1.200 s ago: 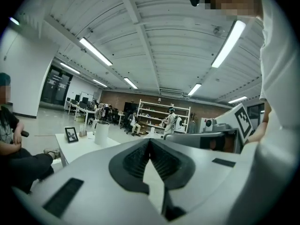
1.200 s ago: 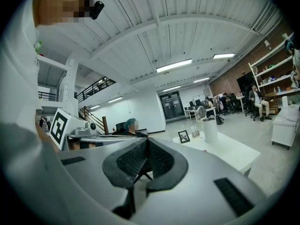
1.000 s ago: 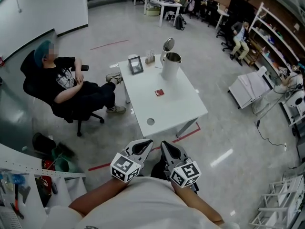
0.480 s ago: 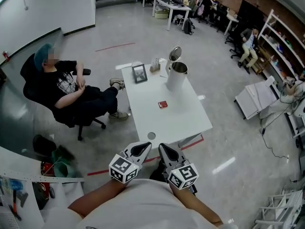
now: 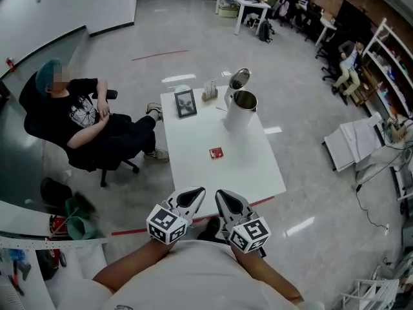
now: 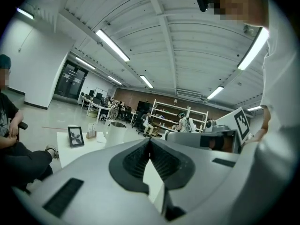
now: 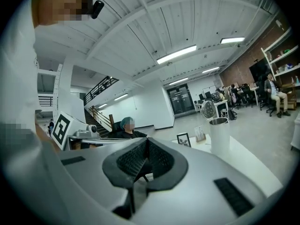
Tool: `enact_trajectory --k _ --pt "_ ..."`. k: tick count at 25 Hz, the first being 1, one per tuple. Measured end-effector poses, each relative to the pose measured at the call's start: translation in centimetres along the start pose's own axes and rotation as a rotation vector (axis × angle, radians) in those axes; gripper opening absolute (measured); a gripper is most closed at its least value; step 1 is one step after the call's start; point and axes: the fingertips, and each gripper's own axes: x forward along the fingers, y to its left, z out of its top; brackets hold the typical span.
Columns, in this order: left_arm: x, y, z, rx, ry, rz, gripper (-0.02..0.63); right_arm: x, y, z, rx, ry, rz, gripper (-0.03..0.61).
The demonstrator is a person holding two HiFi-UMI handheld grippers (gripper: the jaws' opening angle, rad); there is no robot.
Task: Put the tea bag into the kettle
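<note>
A small red tea bag [image 5: 216, 152] lies flat in the middle of the white table [image 5: 193, 141]. The steel kettle [image 5: 242, 110] stands at the table's far right with its lid [image 5: 239, 79] tipped open; it also shows in the left gripper view [image 6: 115, 132] and the right gripper view [image 7: 219, 136]. My left gripper [image 5: 195, 193] [image 6: 150, 142] and right gripper [image 5: 221, 196] [image 7: 146, 142] are held side by side close to my body, short of the table's near edge. Both are shut with nothing between the jaws.
A framed picture [image 5: 186, 103] and a small holder [image 5: 209, 92] stand at the table's far end. A person sits in a black office chair [image 5: 77, 124] left of the table. Red tape lines mark the floor [image 5: 129, 230]. Desks and shelves stand far behind.
In the head view the table has come a little closer to the grippers. Both grippers stay shut and keep their place by my body.
</note>
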Motion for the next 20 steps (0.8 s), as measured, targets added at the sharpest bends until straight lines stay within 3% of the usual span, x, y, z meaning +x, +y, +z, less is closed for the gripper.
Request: enact_trajectory --k 11,20 --pt "9.4 3.7 0.8 -0.06 0.024 0.11 0.011 3.7 -9.2 1.0 0.064 0.064 0.08 0.011" --pt "12.0 7.3 -1.4 -0.112 0.092 0.085 0.011 7.9 -12.0 -1.6 0.132 0.134 0.071 0.011"
